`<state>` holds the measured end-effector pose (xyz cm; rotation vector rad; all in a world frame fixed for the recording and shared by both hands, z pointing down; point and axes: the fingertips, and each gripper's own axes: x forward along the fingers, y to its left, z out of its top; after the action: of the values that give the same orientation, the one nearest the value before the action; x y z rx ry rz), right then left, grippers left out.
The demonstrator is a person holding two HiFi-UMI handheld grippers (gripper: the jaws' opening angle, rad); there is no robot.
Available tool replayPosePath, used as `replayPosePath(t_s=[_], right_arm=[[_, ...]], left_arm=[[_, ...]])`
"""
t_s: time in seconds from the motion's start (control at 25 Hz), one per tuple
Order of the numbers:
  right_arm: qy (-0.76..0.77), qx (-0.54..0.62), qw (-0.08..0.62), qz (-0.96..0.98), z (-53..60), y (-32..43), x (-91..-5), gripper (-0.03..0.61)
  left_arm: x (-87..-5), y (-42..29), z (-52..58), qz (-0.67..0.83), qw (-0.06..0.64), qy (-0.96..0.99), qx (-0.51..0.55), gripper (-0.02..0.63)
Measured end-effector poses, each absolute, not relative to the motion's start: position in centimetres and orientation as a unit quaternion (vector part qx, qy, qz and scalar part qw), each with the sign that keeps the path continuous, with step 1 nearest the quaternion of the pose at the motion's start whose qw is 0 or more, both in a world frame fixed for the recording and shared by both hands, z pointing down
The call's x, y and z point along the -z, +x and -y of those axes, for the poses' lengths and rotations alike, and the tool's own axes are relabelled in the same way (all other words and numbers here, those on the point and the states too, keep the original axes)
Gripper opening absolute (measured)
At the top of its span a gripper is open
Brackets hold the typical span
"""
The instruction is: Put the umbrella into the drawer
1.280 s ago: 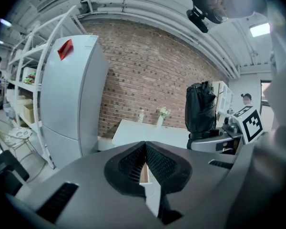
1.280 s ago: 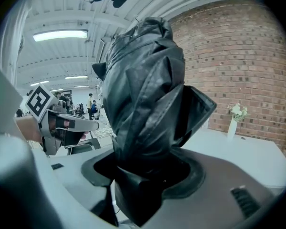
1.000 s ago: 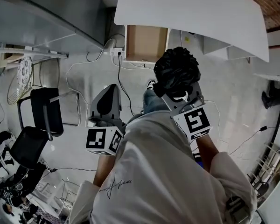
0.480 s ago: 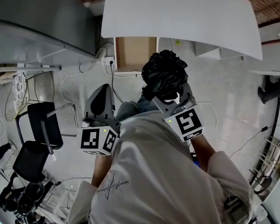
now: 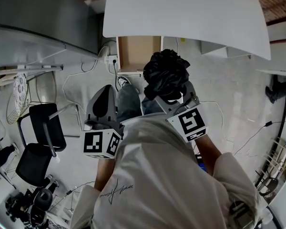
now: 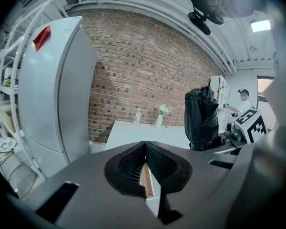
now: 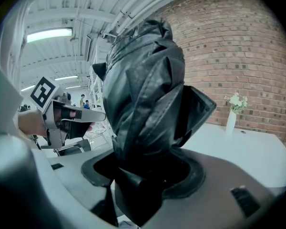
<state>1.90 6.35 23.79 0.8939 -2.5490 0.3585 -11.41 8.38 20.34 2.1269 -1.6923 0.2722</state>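
A folded black umbrella [image 5: 166, 74] stands bunched upright in my right gripper [image 5: 170, 92], which is shut on its lower end. It fills the right gripper view [image 7: 143, 104], held between the jaws of the right gripper [image 7: 143, 175]. An open wooden drawer [image 5: 139, 51] juts out from under the white table [image 5: 190, 13], just beyond and left of the umbrella. My left gripper [image 5: 106, 93] hangs lower left of the drawer, jaws together with nothing in them. The left gripper view shows that gripper [image 6: 145, 162] and the umbrella [image 6: 202, 118] at right.
A grey fridge [image 5: 38, 13] stands left of the drawer. A black chair [image 5: 43, 128] and a wire rack are at far left. Cables [image 5: 86, 68] trail over the floor near a wall socket. A small vase [image 7: 232, 116] stands on the table.
The person has stepped forward, a leg and shoe now showing below the drawer. The umbrella in the right gripper has come slightly closer to the drawer. The left gripper keeps its pose.
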Motion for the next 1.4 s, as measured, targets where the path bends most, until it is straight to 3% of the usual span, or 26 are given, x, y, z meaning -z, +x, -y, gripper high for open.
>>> replayPosePath(t_s=[0.8,1.4], right_arm=[[0.278,-0.153,0.260,0.912,-1.1,-3.2,-29.5,0.270],[0.275,-0.157,0.286,0.905,-0.9,-2.6,-32.4,0.270]], left_arm=[[-24.6,-15.3,-2.7,0.606,0.232,0.754,-0.106,0.015],[-25.5,-15.3,-2.8,0.608,0.242,0.747,-0.117,0.015]])
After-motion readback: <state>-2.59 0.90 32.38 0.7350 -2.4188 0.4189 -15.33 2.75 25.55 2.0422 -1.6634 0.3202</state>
